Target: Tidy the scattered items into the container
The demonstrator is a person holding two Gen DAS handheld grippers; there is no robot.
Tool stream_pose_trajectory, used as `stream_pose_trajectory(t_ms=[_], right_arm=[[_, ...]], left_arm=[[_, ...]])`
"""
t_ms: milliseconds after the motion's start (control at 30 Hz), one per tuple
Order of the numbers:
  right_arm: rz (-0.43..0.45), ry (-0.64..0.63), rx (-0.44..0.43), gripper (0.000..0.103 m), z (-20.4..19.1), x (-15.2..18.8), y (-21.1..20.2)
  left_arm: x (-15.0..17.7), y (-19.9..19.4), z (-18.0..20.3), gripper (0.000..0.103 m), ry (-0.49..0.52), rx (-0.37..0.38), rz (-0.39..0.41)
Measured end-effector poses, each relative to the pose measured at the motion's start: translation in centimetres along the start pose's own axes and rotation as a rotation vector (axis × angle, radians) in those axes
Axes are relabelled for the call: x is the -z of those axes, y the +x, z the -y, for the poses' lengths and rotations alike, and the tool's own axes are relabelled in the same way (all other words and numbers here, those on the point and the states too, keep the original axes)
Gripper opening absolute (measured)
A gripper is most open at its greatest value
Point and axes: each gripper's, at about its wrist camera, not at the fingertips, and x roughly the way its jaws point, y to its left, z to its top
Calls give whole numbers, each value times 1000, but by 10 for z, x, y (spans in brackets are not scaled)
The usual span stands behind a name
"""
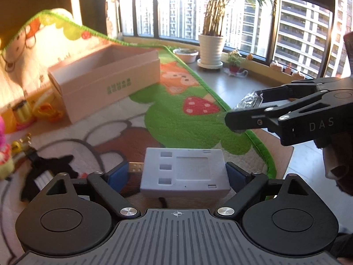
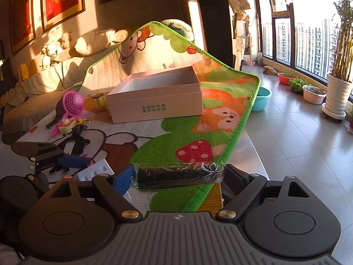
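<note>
The left gripper (image 1: 184, 173) sits around a grey charger (image 1: 184, 172), pads not clearly squeezing it. Only the right view shows the right gripper (image 2: 179, 175) clamped on a black wrapped roll (image 2: 176, 175). Farther back, the pink box (image 2: 154, 97) sits open on the mat (image 2: 187, 132).

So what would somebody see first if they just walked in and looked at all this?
Probably the bright cartoon mat with its red strawberry, spread over the table. On it sits an open pink box, empty as far as can be seen, with toys heaped to its left, like a pink net ball. Up close, the left tongs straddle a grey charger, and the right tongs hold a black roll wrapped in clear film.
</note>
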Motion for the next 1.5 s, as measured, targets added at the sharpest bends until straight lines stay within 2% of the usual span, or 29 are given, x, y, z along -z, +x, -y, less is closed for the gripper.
stream_pose_trajectory(t_ms=[133,233,400,500,533,567,667,733,833,967,1067,1200,1233,1300,1367,1433,1500], right_arm=[[-32,-17,-47,87,-5,-9,6],[-27,-7,-106,87,-4,-35,15],[75,-18,-164,87,-2,-118,45],[144,1,-140,87,-2,-176,83],[177,15,-138,91,-2,-194,97],[200,28,-142,97,-1,-210,110],[199,91,-136,98,2,-237,135],[202,95,-149,98,3,-235,134],[219,54,-122,98,0,-219,124],[178,43,-88,98,-7,-196,116],[142,-23,-69,98,-27,-173,106],[69,-141,-133,98,-75,-131,94],[42,-181,-151,96,-90,-119,94],[-18,-260,-188,86,-119,-96,98],[-74,-325,-220,61,-144,-80,106],[-111,-353,-247,55,-162,-71,113],[-117,-343,-258,55,-171,-67,119]], left_arm=[[-10,-8,-14,95,42,-54,33],[-34,-10,-37,95,59,-116,88],[-90,2,-78,95,84,-233,238],[-122,24,-101,96,92,-273,347],[-130,33,-109,98,91,-280,387],[-138,42,-117,99,84,-283,399],[-148,51,-142,100,-7,-253,328],[-135,40,-152,102,-59,-248,287],[-105,19,-156,102,-70,-282,204],[-60,-7,-158,103,-106,-291,103],[-22,-32,-158,103,-136,-344,79],[22,-62,-166,103,-236,-397,40],[31,-68,-170,103,-275,-398,30],[45,-78,-179,103,-341,-400,19],[52,-87,-183,103,-368,-413,20],[55,-95,-186,103,-376,-420,37],[54,-100,-187,103,-385,-422,57]])
